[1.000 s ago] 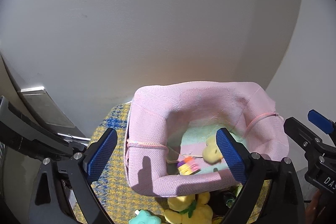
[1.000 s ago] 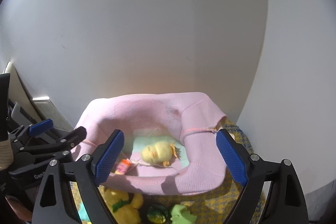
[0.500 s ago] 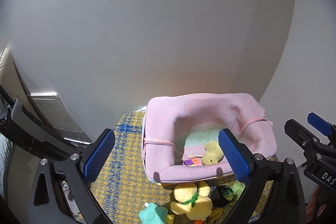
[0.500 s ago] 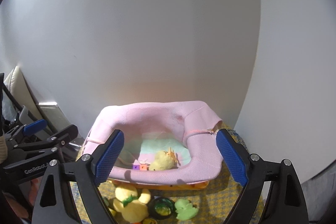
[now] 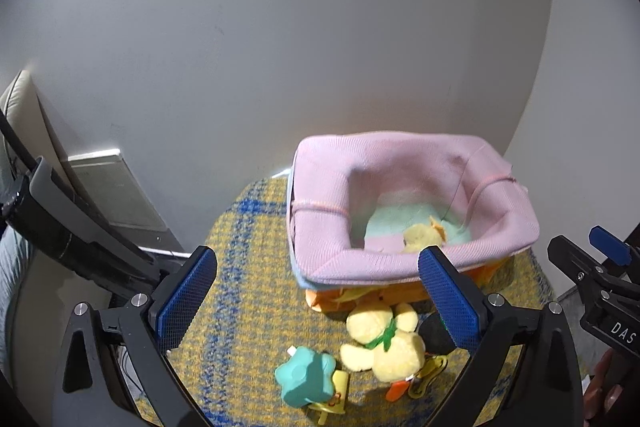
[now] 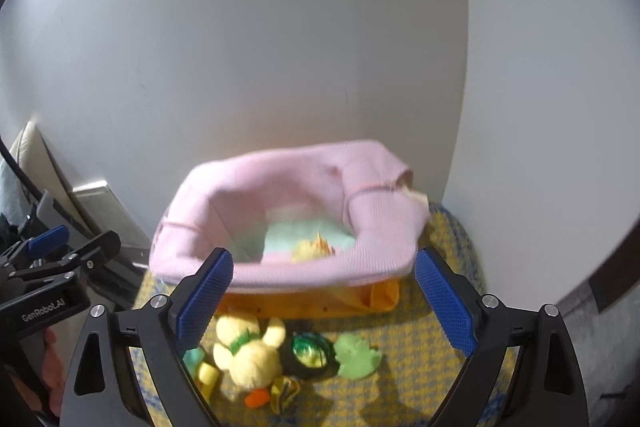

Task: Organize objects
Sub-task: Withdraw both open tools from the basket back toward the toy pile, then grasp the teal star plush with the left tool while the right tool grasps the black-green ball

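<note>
On a yellow-blue rug (image 5: 248, 291), the pink soft basket (image 5: 400, 183) sags; both grippers (image 5: 320, 301) (image 6: 324, 301) gape empty.

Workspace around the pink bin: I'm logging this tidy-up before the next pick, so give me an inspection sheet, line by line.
Surface: yellow and blue woven mat, toys lying on it.
Job's things: pink fabric bin with a small yellow plush chick inside; outside, in front of it, a yellow plush duck, teal star toy, green plush frog, dark round toy.
Clutter: small orange and yellow pieces by the duck, too small to tell.
Grippers: left tool open, jaws just opening, nothing between them; right tool open, empty.
Cables: nothing seen.
Surroundings: plain white wall; beige cushion edge at left.
</note>
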A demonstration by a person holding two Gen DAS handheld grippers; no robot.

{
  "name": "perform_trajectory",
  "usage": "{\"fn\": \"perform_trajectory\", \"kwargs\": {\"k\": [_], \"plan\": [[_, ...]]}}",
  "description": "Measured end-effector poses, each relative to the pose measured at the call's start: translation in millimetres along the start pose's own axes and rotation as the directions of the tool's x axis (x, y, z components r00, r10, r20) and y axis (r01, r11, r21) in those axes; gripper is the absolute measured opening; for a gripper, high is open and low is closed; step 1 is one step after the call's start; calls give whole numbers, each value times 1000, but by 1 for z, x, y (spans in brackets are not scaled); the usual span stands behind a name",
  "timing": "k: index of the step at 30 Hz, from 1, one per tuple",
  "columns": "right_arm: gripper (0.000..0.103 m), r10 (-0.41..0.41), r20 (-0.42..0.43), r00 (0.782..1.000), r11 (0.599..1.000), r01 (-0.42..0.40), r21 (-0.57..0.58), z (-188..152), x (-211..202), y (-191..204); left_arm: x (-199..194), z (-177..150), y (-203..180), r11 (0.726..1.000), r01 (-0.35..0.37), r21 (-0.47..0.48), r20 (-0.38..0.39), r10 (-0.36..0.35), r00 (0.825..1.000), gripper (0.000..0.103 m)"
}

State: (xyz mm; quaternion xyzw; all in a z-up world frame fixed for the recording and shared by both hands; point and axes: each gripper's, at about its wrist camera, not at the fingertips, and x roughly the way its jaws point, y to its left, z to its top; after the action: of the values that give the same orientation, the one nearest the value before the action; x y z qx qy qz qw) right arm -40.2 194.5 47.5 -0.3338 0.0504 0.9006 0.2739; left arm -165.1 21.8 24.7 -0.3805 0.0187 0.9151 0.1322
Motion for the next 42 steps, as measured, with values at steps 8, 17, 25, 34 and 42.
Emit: {"fn": "perform_trajectory", "kwargs": {"k": [8, 17, 25, 34, 42], "plan": [[93, -12, -33, 999, 1000, 12, -22, -34, 7, 6, 18, -38, 8, 1000, -1, -11, -53, 1, 999, 103], [93, -20, -87, 996, 998, 15, -53, -68, 22, 14, 46, -82, 21, 998, 13, -55, -131, -20, 991, 103], [93, -28, -133, 991, 998, 21, -59, -96, 38, 16, 70, -114, 25, 997, 8, -77, -184, -22, 983, 102], [93, -47, -177, 983, 997, 36, -66, -114, 56, 17, 99, -142, 24, 995, 27, -101, -263, -53, 963, 86], [93, -49, -206, 977, 998, 39, -53, -124, 65, 12, 112, -154, 19, 992, 58, -116, -295, -90, 951, 69]]}}
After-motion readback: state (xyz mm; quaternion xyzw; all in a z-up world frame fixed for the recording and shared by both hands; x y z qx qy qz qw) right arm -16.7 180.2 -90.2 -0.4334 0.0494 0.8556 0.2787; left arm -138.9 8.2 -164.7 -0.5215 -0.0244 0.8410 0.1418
